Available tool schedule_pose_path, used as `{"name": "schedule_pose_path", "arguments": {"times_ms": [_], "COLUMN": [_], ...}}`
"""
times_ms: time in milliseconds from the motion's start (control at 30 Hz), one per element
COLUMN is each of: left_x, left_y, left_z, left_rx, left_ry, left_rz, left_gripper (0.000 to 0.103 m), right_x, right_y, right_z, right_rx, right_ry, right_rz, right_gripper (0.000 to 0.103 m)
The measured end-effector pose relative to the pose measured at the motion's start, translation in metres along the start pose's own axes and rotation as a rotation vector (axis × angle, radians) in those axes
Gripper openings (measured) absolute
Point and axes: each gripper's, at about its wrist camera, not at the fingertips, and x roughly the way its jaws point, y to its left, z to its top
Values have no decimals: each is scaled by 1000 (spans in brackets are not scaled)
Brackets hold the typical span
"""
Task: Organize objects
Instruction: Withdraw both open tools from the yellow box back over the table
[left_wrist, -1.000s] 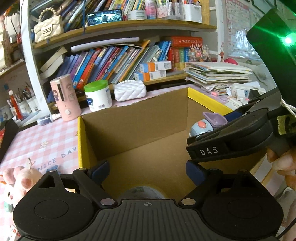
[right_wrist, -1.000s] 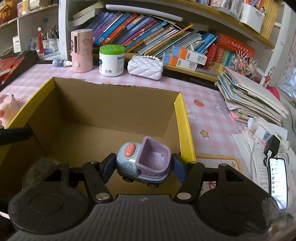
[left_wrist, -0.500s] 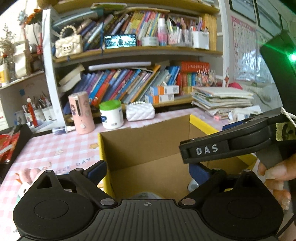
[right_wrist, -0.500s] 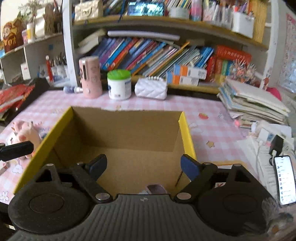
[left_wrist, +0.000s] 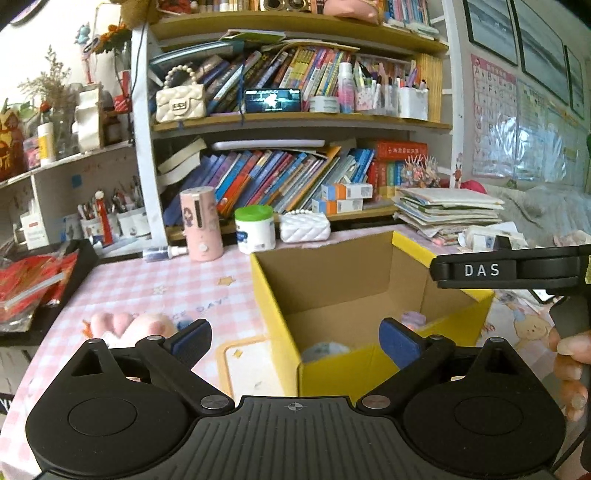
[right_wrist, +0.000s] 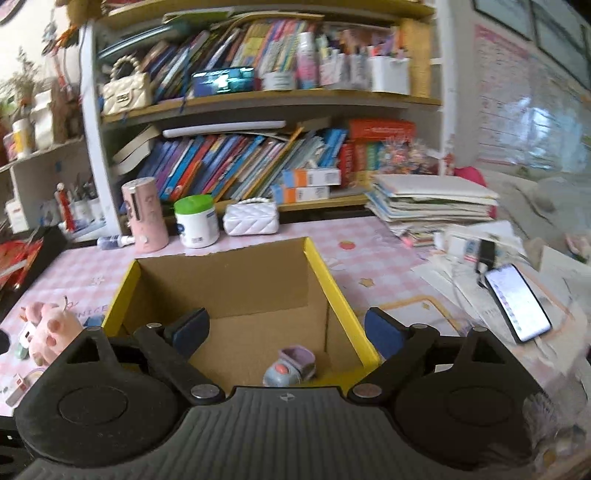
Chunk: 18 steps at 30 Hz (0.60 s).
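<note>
An open yellow cardboard box (left_wrist: 280, 306) (right_wrist: 332, 280) stands on the pink checked table. A small blue and purple toy truck (right_wrist: 291, 367) lies on the box floor near its front right corner; its purple top shows in the left wrist view (left_wrist: 413, 317), beside a pale round object (left_wrist: 325, 350). My left gripper (left_wrist: 295, 338) is open and empty, above the box's front left corner. My right gripper (right_wrist: 286, 330) is open and empty, above the box's front edge; its side shows in the left wrist view (left_wrist: 509, 271). A pink plush pig (right_wrist: 51, 328) (left_wrist: 133, 325) lies left of the box.
Behind the box stand a pink cylinder (right_wrist: 146, 218), a green-lidded white jar (right_wrist: 195, 221) and a white quilted purse (right_wrist: 251, 221), before full bookshelves. A stack of papers (right_wrist: 432, 206) and a phone (right_wrist: 517, 302) lie at the right. A black tray (left_wrist: 37, 280) is at the left.
My right gripper opened and let the toy truck fall into the box. Both grippers then rose and drew back from the box.
</note>
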Motion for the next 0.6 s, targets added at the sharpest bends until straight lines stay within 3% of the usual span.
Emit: {"name": "schedule_pose_path", "arguments": {"times_ms": [600], "left_x": [-50], "left_y": [49], "left_z": [-71], "left_rx": [-35], "left_ry": [202], "left_rz": [23], "left_gripper": [99], "right_x": [-57], "right_y": [56], "right_z": [-88], "right_rx": [5], "right_ry": [201], "right_rz": [-62], "right_gripper": [95]}}
